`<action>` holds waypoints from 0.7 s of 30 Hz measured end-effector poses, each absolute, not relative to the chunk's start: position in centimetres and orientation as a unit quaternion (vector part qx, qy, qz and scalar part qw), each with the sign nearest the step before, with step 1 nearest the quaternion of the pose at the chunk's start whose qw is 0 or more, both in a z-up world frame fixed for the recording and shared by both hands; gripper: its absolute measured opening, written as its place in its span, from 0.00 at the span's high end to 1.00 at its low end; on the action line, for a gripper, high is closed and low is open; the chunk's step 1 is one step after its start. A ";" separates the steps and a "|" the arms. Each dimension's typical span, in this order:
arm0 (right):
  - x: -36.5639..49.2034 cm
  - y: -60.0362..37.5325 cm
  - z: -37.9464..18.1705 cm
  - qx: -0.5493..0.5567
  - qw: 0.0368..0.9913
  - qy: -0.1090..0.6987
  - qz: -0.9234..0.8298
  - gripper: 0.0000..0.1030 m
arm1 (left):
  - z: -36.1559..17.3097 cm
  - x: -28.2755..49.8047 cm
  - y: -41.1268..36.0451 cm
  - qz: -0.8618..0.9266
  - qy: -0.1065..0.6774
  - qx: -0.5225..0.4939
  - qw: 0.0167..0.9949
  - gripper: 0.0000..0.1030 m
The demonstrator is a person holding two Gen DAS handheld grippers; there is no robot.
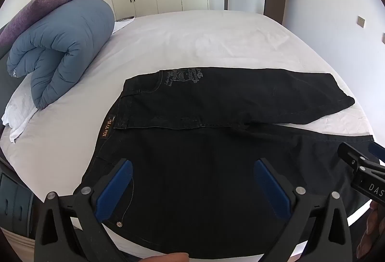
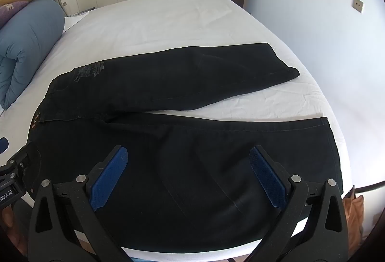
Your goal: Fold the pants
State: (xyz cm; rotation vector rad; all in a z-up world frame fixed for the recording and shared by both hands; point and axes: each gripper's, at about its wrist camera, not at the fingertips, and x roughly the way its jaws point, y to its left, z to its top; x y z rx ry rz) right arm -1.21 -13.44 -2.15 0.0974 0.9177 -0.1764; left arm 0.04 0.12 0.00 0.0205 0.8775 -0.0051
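Along the near edge of the bed (image 1: pixel 216 31), black pants (image 1: pixel 192 165) lie flat, legs apart; above them the left gripper (image 1: pixel 192 177) and right gripper (image 2: pixel 189 165) both gape wide, empty.

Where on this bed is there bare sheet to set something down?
Bare sheet lies beyond the black pants, up to the far edge of the bed by the wardrobe. A narrow wedge shows between the two legs. The left side is crowded by the rolled blue duvet and pillows.
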 end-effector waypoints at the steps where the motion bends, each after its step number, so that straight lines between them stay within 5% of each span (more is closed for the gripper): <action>1: -1.2 -13.4 -2.2 0.047 0.891 0.443 -0.085 0.00 | 0.0 0.1 0.3 -0.002 0.426 0.008 0.905 0.00; 21: -1.2 -13.2 -2.4 0.042 0.891 0.444 -0.084 0.00 | -0.4 -0.4 0.2 0.004 0.420 0.023 0.907 0.00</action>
